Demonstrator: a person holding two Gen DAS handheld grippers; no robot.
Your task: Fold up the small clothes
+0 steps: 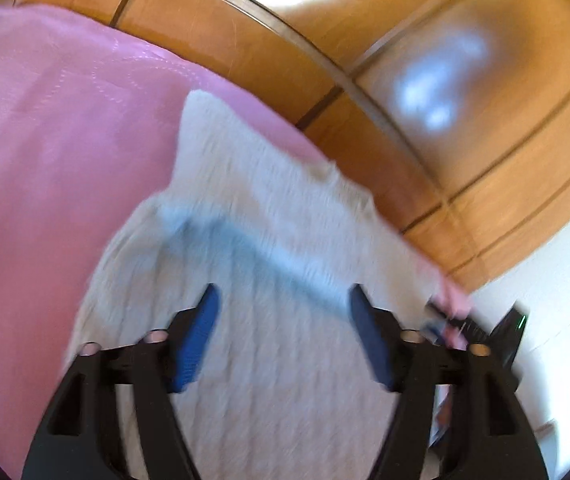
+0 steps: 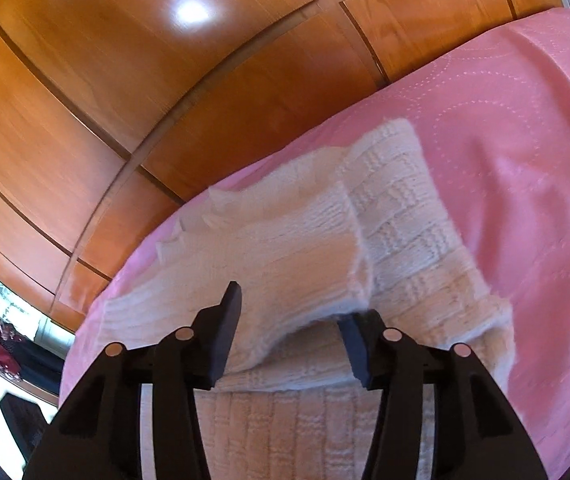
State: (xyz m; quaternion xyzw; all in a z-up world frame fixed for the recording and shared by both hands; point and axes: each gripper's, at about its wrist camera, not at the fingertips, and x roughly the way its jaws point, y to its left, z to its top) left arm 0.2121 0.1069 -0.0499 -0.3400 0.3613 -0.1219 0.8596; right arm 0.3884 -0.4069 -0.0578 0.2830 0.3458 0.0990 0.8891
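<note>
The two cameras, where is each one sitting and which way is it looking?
Left wrist: sits on the left gripper, looking forward and down at the white knitted sweater; its open blue-padded fingers show.
Right wrist: sits on the right gripper, looking down on the sweater's folded sleeve; black open fingers show.
Both share the sweater, pink bedspread and wooden wardrobe.

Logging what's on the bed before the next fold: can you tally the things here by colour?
White: 1, the white cable-knit sweater, partly folded
Pink: 1, the pink quilted bedspread under it
Black: 2, the left gripper and the right gripper, both open above the knit
Total: 4
</note>
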